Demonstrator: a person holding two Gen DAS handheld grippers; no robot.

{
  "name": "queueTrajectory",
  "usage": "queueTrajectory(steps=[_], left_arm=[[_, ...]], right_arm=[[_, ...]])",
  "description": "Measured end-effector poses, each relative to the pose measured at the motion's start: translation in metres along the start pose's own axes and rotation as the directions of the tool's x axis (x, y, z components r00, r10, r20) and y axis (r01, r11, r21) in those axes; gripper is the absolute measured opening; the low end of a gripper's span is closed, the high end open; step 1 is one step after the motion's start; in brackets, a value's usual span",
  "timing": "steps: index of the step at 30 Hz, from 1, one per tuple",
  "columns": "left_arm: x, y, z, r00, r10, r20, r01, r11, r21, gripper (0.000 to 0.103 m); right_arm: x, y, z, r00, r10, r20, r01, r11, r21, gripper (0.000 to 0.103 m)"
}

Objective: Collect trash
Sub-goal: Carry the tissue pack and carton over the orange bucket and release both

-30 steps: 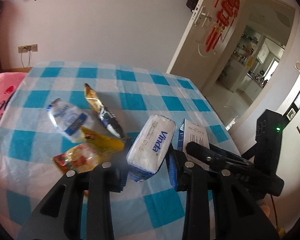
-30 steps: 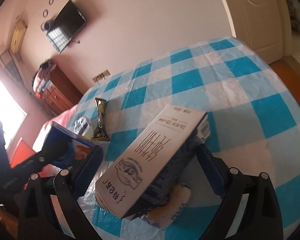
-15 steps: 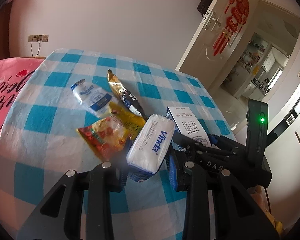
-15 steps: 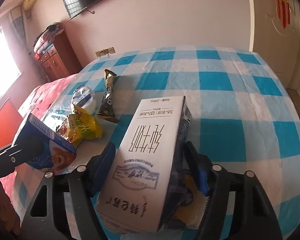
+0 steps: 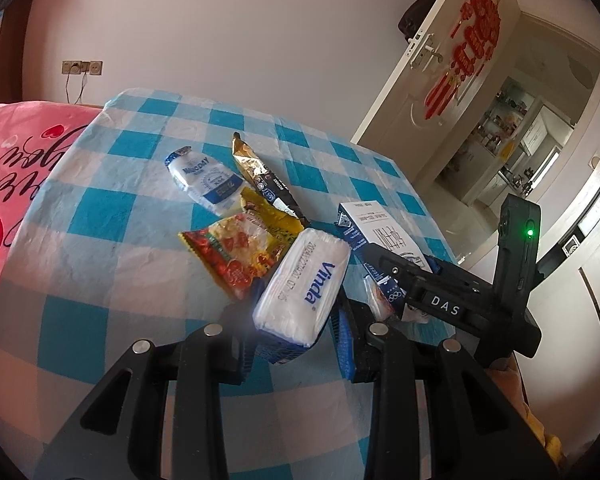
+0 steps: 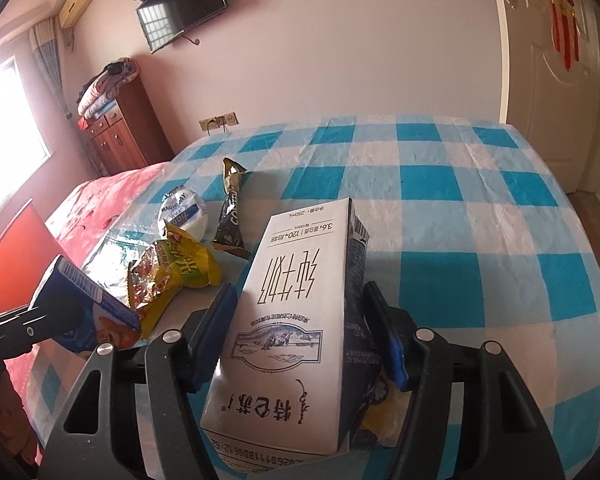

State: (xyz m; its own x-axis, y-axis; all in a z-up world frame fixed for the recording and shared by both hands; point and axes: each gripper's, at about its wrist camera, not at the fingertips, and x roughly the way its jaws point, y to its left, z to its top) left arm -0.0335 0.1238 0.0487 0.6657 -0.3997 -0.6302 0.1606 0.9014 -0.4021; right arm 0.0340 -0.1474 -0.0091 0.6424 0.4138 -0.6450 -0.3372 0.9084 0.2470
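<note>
- Left wrist view: the left gripper (image 5: 296, 320) is clamped on a white Vinda tissue pack (image 5: 304, 288), its blue-padded jaws pressing the pack's two sides; the pack is held above a round table (image 5: 100, 240) covered in a blue-and-white checked cloth.
- Just beyond the tissue pack, a red and yellow snack bag (image 5: 236, 252) lies on the cloth; touching its far edge is a yellow wrapper (image 5: 272, 216); farther from the tissue pack lie a white and blue pouch (image 5: 204, 180) and a gold and black coffee sachet (image 5: 264, 180), side by side.
- To the right of the tissue pack, the right gripper (image 5: 396, 276) is closed on a white milk carton (image 5: 380, 232) printed with Chinese characters; a green light glows on that gripper's body.
- Beyond the table stands an open white door (image 5: 440, 80) with a red ornament; a pink bedcover (image 5: 8, 168) lies to the table's left.
- Right wrist view: the right gripper (image 6: 300, 324) grips the milk carton (image 6: 292, 328) by its two long sides, above the checked table (image 6: 500, 240).
- To the left of the carton lie the snack bag (image 6: 152, 292), yellow wrapper (image 6: 192, 264), white pouch (image 6: 182, 212) and coffee sachet (image 6: 230, 216); farther left, the tissue pack's blue end (image 6: 88, 308) shows, held in the left gripper (image 6: 66, 314).
- A television (image 6: 180, 12) hangs on the wall beyond the table; a wooden cabinet (image 6: 120, 128) stands below it.
</note>
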Motion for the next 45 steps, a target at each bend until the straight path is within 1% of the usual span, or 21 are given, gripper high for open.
queueTrajectory(steps=[4,11,17,21,26,28,31,34,36,37,38,40,41,43,45], left_arm=[[-0.012,0.007,-0.001,1.0,-0.006,0.019,0.007,1.0,-0.007,0.034],[-0.037,0.015,0.0,0.998,-0.008,0.064,0.009,1.0,-0.016,0.034],[-0.065,0.021,0.003,0.993,-0.021,0.119,0.024,1.0,-0.019,0.034],[-0.085,0.024,0.006,0.987,-0.027,0.157,0.031,0.999,-0.022,0.034],[-0.117,0.031,0.011,0.977,-0.02,0.213,0.026,0.999,-0.026,0.034],[-0.136,0.036,0.014,0.97,-0.008,0.243,0.016,0.999,-0.031,0.034],[-0.16,0.046,0.018,0.958,0.019,0.286,-0.008,0.999,-0.041,0.034],[-0.19,0.06,0.022,0.938,0.061,0.342,-0.043,0.997,-0.061,0.034],[-0.211,0.072,0.023,0.92,0.102,0.378,-0.079,0.994,-0.077,0.034],[-0.218,0.078,0.023,0.914,0.119,0.387,-0.093,0.992,-0.087,0.034],[-0.228,0.087,0.022,0.904,0.151,0.399,-0.118,0.987,-0.106,0.034],[-0.238,0.1,0.021,0.892,0.189,0.41,-0.148,0.98,-0.131,0.034],[-0.246,0.11,0.02,0.883,0.219,0.416,-0.168,0.974,-0.155,0.034],[-0.255,0.123,0.017,0.872,0.25,0.421,-0.187,0.965,-0.185,0.034],[-0.263,0.138,0.013,0.86,0.289,0.421,-0.213,0.953,-0.217,0.034]], right_arm=[[-0.003,0.002,-0.002,0.999,0.033,0.007,-0.033,0.999,0.033,0.064],[-0.021,0.015,0.002,0.997,0.058,0.049,-0.061,0.997,0.057,0.064],[-0.034,0.028,0.008,0.993,0.1,0.062,-0.104,0.992,0.077,0.064],[-0.042,0.043,0.014,0.987,0.147,0.066,-0.152,0.985,0.081,0.064],[-0.047,0.075,0.027,0.969,0.239,0.058,-0.242,0.968,0.068,0.064],[-0.049,0.091,0.033,0.959,0.28,0.051,-0.282,0.958,0.057,0.064],[-0.05,0.125,0.045,0.937,0.347,0.036,-0.348,0.937,0.021,0.064],[-0.051,0.157,0.055,0.917,0.398,0.021,-0.398,0.917,-0.014,0.064],[-0.051,0.186,0.063,0.895,0.447,0.002,-0.446,0.894,-0.044,0.064],[-0.05,0.201,0.067,0.883,0.469,-0.011,-0.469,0.881,-0.061,0.064],[-0.049,0.212,0.069,0.874,0.486,-0.02,-0.486,0.871,-0.07,0.064],[-0.045,0.242,0.075,0.841,0.539,-0.05,-0.541,0.836,-0.091,0.064],[-0.043,0.255,0.076,0.829,0.555,-0.063,-0.559,0.823,-0.101,0.064],[-0.038,0.285,0.08,0.806,0.584,-0.09,-0.591,0.796,-0.126,0.064],[-0.035,0.307,0.082,0.792,0.601,-0.109,-0.611,0.778,-0.148,0.064]])
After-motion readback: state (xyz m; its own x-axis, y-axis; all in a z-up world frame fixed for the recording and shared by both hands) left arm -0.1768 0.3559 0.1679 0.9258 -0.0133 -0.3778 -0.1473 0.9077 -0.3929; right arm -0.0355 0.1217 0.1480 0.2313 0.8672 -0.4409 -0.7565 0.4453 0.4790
